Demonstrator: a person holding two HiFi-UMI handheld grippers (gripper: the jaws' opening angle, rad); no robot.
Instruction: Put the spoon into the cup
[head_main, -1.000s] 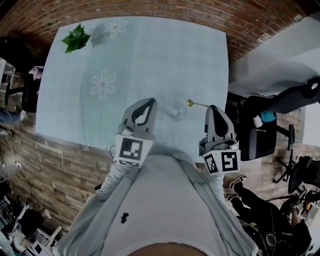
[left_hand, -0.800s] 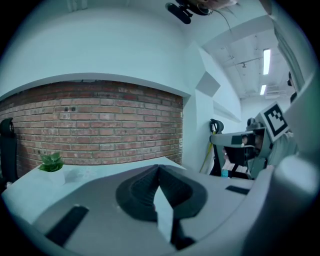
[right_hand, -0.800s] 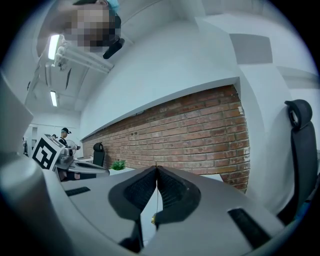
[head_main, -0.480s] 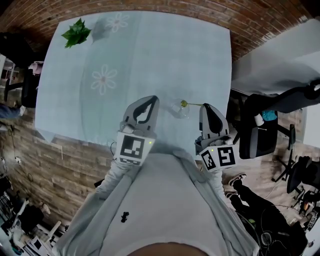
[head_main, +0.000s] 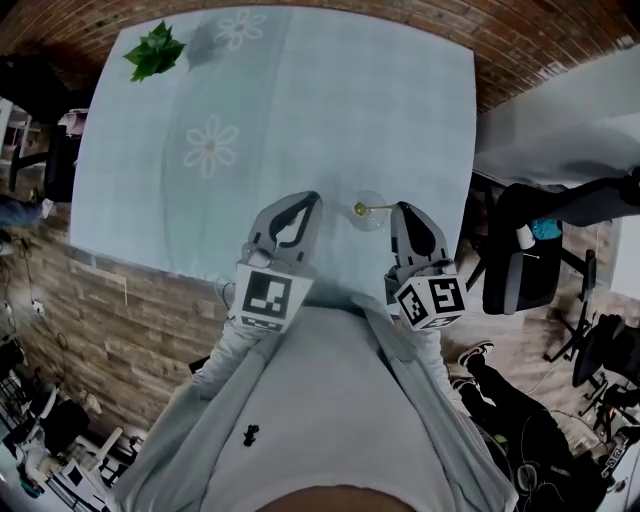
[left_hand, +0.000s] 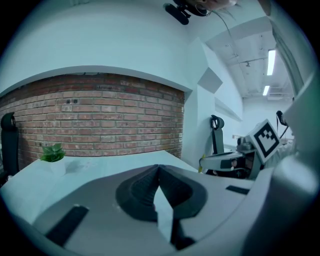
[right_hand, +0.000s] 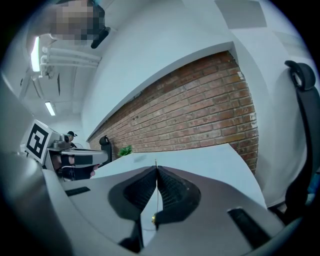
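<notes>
Right gripper (head_main: 403, 208) is pinching the spoon (head_main: 368, 208) handle, spoon pointing left with its bowl hovering over the cup (head_main: 374, 223); left gripper (head_main: 308, 199) is sitting pressed together, empty, farther left.

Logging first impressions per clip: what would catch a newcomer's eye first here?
The right gripper, shut on a gold spoon, holds its bowl at a glass cup by the table's near edge. The left gripper hangs shut and empty alongside; a green plant marks the far corner.
</notes>
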